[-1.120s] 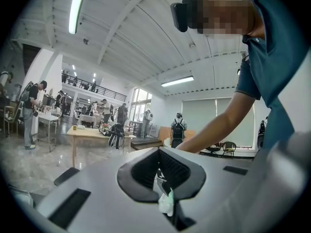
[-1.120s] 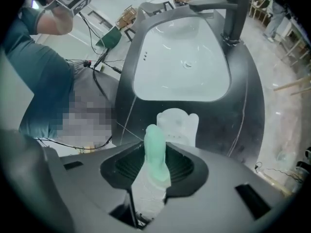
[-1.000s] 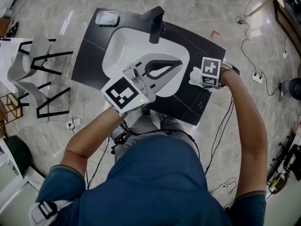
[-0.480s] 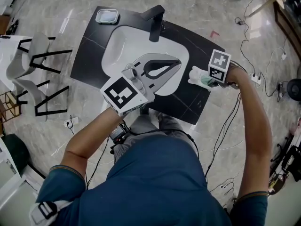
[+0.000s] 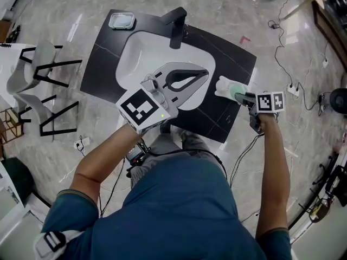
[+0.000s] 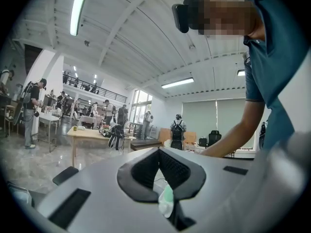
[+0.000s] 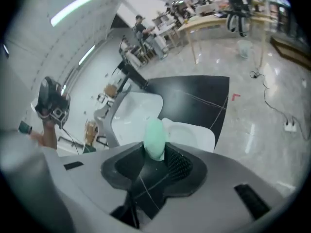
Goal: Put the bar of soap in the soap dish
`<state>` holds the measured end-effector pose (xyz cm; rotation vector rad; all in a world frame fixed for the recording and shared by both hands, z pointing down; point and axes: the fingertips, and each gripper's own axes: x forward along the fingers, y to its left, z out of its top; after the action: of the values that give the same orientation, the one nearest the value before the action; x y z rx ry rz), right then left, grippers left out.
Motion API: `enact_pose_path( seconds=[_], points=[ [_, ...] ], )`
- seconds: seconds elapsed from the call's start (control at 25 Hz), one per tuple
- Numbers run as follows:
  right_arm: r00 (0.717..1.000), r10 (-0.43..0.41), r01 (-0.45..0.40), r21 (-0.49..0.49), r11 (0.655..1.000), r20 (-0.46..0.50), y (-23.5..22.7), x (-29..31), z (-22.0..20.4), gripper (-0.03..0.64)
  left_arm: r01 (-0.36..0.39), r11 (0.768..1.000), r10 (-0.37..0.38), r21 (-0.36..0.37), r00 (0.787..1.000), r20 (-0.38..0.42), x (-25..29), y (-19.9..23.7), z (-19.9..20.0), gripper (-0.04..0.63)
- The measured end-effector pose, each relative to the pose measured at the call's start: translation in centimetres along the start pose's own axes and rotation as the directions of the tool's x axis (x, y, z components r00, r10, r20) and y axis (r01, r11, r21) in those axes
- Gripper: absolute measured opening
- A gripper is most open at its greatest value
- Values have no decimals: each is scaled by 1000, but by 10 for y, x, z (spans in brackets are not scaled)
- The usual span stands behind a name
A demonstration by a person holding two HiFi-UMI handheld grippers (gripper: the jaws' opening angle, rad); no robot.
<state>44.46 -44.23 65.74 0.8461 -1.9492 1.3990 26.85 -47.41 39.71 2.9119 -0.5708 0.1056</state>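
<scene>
We have the soap (image 7: 155,139) clamped in the right gripper (image 5: 239,95), angled down at the right edge of the dish (image 5: 223,85) ready to set it in, while the left gripper (image 5: 206,73), jaws together and empty, hangs out of the way over the sink (image 5: 134,53).

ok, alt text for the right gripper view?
The right gripper is shut on a pale green bar of soap, seen along its black jaws. Just beyond the soap is a white soap dish on a black countertop, with a white sink and black faucet further back.
</scene>
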Motion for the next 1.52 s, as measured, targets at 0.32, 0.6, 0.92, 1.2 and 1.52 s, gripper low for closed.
enact_pose_path(
  seconds=[0.32,0.6,0.92,1.2,1.52],
  points=[
    [969,-46,-10,227,974,242,-7,5,3,132,19,1000,-19,4,1000,11,7,-7,4,2],
    [956,-148,108,164,980,252,-10,-7,3,135,32,999,-32,10,999,4,2,-10,3,2],
    [963,-159,145,78,986,220,-2,-6,2,134,32,999,-33,13,999,3,-3,-15,5,2],
    [961,-177,186,-20,982,214,-3,-6,28,163,29,999,-29,12,1000,-2,-3,-19,-1,2],
    [959,-266,257,90,962,98,-45,46,109,304,-24,1000,24,-15,1000,-16,-12,-13,-13,2]
  ],
)
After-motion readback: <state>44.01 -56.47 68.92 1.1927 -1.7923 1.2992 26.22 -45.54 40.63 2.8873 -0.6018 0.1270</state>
